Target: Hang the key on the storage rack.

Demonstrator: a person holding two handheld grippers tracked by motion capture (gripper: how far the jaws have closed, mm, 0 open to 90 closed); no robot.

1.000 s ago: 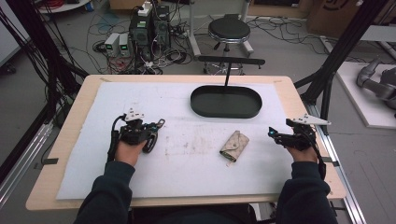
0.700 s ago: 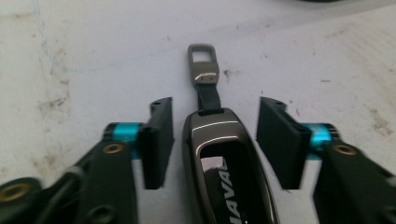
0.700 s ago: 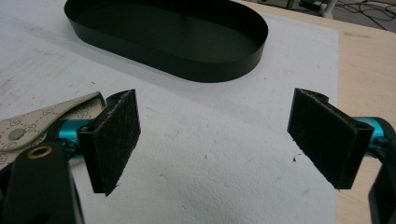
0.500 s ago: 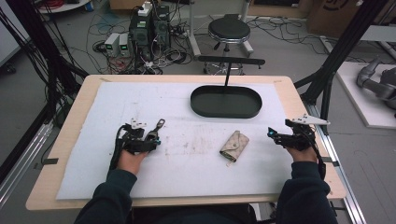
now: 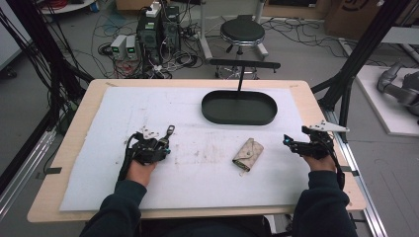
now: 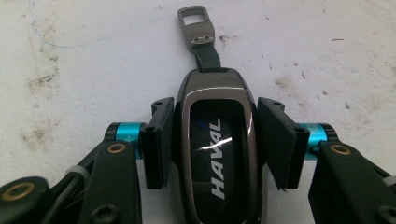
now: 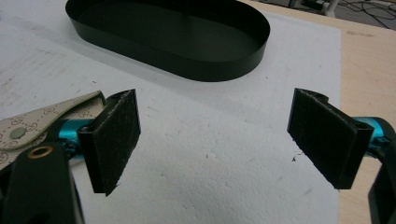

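High view: a pale wooden tabletop (image 5: 74,163) carries a white, scuffed and stained foam sheet (image 5: 197,187), and at the sheet's far edge sits a black oval tray (image 5: 239,107). Beyond the tabletop the grey floor holds a tangle of cables, some computer boxes (image 5: 157,27) and a round black stool (image 5: 242,32); black frame posts stand at both sides. A beige patterned key pouch (image 5: 248,154) lies on the sheet right of the middle, near the right tongs (image 5: 291,143) but apart from them. The left tongs (image 5: 165,143) rest low on the left part of the sheet with a dark car key fob (image 5: 168,134) between the jaws, its metal loop pointing away from the hand. In the left gripper view the fob (image 6: 217,140) lies flat on the sheet with its glossy lettered face up; the jaws have just been closing around it, the left pad (image 6: 161,140) sits against its side while a thin gap shows at the right pad (image 6: 275,140), so the fob is framed rather than firmly clamped. In the right gripper view the right tongs (image 7: 215,140) stand wide apart over bare sheet, holding and touching nothing, with the pouch (image 7: 32,126) just behind the left jaw and the tray (image 7: 168,32) farther on.
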